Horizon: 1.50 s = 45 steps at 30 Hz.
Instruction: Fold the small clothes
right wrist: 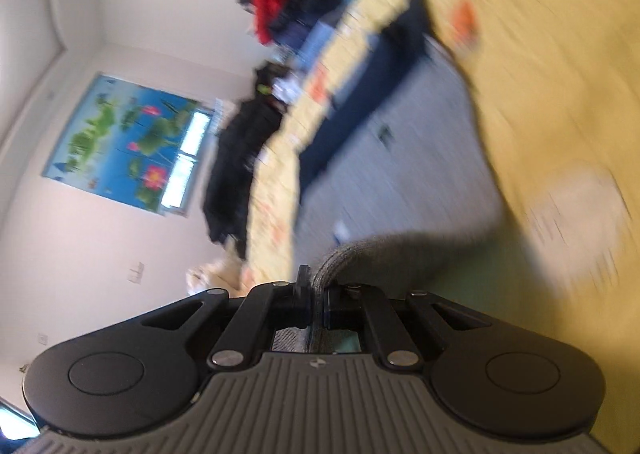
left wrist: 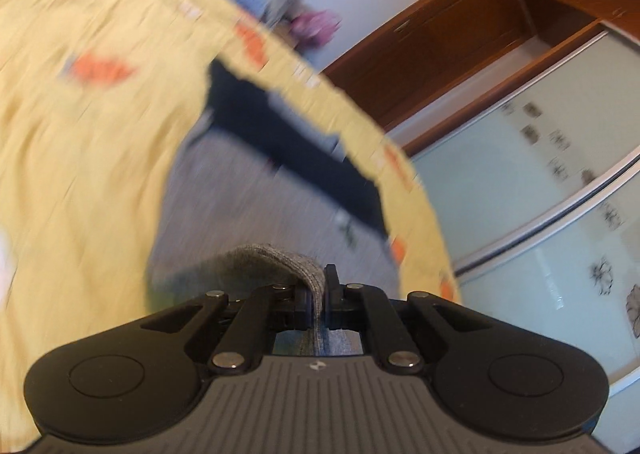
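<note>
Both your left tongs [left wrist: 316, 296] and right tongs [right wrist: 318, 300] are clamped on the grey garment's [left wrist: 256, 189] knit edge, which hangs over the yellow bedspread [left wrist: 80, 157]. Uneven pulling could slip that thin bite free.

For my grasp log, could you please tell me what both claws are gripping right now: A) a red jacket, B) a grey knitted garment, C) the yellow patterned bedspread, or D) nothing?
B: the left claw and right claw are each shut on an edge of the grey knitted garment.
</note>
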### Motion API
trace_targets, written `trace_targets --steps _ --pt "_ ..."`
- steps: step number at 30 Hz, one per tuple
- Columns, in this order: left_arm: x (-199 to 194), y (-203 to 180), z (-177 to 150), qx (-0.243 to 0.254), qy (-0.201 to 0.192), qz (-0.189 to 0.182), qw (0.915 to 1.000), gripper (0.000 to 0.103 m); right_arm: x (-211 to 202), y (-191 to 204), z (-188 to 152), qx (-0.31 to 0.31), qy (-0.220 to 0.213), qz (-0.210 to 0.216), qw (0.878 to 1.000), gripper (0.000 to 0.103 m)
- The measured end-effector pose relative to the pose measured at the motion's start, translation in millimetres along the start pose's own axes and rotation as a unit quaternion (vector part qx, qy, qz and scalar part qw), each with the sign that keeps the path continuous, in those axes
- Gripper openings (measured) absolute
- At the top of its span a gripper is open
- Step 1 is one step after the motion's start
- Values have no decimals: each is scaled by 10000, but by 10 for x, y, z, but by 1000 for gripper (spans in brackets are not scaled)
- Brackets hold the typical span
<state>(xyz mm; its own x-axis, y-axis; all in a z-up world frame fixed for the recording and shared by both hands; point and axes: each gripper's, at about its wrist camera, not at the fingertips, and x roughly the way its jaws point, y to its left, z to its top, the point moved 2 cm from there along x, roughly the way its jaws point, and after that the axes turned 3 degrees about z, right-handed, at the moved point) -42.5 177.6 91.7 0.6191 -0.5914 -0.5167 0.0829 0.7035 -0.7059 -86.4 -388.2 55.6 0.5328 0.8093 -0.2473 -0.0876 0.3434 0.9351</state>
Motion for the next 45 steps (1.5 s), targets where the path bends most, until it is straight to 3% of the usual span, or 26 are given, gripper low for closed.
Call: trace_targets --steps 8,12,16,20,23,25,28,29,31,33,34,35,38,39,42,44,45 --pt "883 -252 1129 465 -342 64 9983 5 536 63 1325 -217 -596 317 9975 14" --pt "1496 -227 1672 603 -414 352 9967 5 917 -219 2040 111 -867 237 9959 14" --pt "2109 -17 1999 454 -292 779 9955 5 1362 -677 2573 559 -937 -85 9940 14" --pt "2393 163 2089 329 -187 909 9951 5 1701 -1008 2757 791 -873 -441 9921 15" --pt "2383 176 2207 347 -321 751 9961 5 1750 -1018 2821 741 -952 -182 9925 15" --pt "2425 237 2308 259 -444 843 9951 5 1767 -1014 2903 762 -1068 -81 9913 15" --pt "2632 428 2383 154 -528 1366 9891 6 1897 -1167 3028 835 -1258 -688 9861 35" --pt "2676 489 2373 39 -465 1409 9889 10 1948 -1199 3053 766 -1239 -994 9843 56" --pt "2700 558 2322 -189 -198 1223 9921 20 2003 -1166 3024 504 -1239 -1307 9824 60" --pt "2634 500 2241 -1 -136 1113 9937 57 2008 -1047 2941 174 -1144 -1250 9854 62" --pt "2576 444 2212 227 -212 1153 9928 86 1998 -980 2894 -16 -1099 -1266 9858 62" --pt "2503 385 2195 473 -375 1252 9903 93 1973 -915 2860 -228 -1058 -1345 9850 62" --pt "2323 254 2243 915 -825 1605 9793 93 1950 -795 2808 -701 -959 -1765 9771 62" --pt "2296 207 2245 1064 -999 1958 9697 93 1935 -770 2806 -769 -954 -1869 9747 62" --pt "2415 -27 2056 2281 -1120 2977 9202 93 1868 -755 2766 -686 -1027 -1909 9738 62" --pt "2606 -177 1786 3166 -1070 3250 8847 93 1883 -717 2671 -656 -965 -1681 9788 62" --pt "2717 -218 1658 3450 -962 3276 8743 93 1930 -685 2610 -689 -873 -1619 9805 62"
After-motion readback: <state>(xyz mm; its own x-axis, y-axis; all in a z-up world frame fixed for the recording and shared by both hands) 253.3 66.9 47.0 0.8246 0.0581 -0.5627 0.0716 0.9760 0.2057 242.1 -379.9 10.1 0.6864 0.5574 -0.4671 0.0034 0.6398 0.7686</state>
